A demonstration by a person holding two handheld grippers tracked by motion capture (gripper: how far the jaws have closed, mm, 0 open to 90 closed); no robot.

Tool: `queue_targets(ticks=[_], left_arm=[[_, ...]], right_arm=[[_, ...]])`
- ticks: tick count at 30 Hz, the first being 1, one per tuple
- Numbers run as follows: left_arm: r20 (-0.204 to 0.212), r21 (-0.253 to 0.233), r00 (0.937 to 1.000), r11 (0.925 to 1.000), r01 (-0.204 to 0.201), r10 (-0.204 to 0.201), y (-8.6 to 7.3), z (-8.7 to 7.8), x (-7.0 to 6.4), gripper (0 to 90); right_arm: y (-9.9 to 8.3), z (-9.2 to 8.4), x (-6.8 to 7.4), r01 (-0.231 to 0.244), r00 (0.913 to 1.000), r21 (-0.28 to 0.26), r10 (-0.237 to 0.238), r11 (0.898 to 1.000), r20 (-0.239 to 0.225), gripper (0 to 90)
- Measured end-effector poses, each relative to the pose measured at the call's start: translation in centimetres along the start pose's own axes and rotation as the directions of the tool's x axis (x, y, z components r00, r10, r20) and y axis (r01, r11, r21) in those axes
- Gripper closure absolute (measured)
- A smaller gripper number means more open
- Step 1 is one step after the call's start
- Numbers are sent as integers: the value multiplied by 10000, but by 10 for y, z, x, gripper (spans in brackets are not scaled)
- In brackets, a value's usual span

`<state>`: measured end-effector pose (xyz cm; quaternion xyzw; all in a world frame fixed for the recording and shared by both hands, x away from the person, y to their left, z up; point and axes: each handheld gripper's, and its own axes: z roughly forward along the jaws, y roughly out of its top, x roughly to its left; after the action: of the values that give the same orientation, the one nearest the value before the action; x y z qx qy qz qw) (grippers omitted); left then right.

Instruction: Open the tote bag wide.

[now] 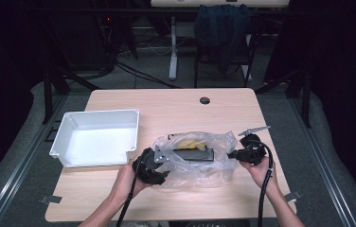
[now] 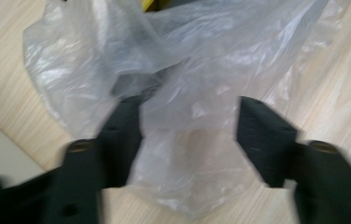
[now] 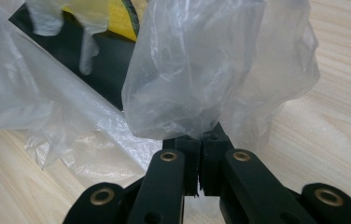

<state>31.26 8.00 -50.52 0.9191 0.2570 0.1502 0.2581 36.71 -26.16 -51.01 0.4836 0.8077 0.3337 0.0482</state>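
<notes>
A clear plastic bag (image 1: 192, 158) lies on the wooden worktop (image 1: 176, 106), near its front edge, and the person works on it with both tools. Inside the bag I can see a flat black thing (image 1: 194, 154) and something yellow (image 1: 189, 141) behind it; both are still fully inside.

The right gripper (image 1: 235, 154) has its fingers (image 3: 211, 161) clenched together on a bunch of the film at the right end of the bag. In the right gripper view the plastic rises from between them, so this grip looks firm. The left gripper (image 1: 159, 176) is at the left end of the bag. Its fingers (image 2: 262, 135) are released and stand apart, with loose film lying between them, but they do not press on it. This view is a little blurred, so I cannot tell if one finger touches the film lightly.

To the left, well apart from the bag, stands a white tray (image 1: 131, 130), and it has nothing in it.

In my judgement the work is at an early stage. One side of the bag is held, the other side is not yet caught. What is left: to take the left side, to pull the bag open, and probably to bring the contents out, maybe into the tray.
</notes>
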Motion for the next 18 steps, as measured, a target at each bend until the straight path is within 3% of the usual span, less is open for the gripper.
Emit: queue_targets(ticks=[2,5,7,13,14,16,18], left_arm=[[-159,248,9996,9994,-249,253,1,8,-5,272],[-273,455,9987,9981,-413,426,4,20,-7,334],[-717,623,9953,9962,-611,655,5,25,-9,445],[-749,1051,9934,9914,-786,867,-3,36,-6,881],[-726,1050,9948,9925,-632,711,-4,36,-4,900],[-556,524,9985,9986,18,11,-7,31,3,900],[-532,1,9953,9967,810,-809,-8,22,13,900]], right_arm=[[0,1,0,3,10000,30,-3,10000,20,886],[0,1,0,-18,10000,34,18,10000,-6,887],[0,2,0,-15,10000,83,16,10000,-77,887],[-1,2,-2,-115,9999,57,115,9999,-93,887],[-1,2,-4,-129,9999,28,129,9999,-101,887],[-2,1,-5,-237,9997,-87,236,9997,-73,887],[-2,0,-8,-354,9994,-130,353,9993,-45,887]])
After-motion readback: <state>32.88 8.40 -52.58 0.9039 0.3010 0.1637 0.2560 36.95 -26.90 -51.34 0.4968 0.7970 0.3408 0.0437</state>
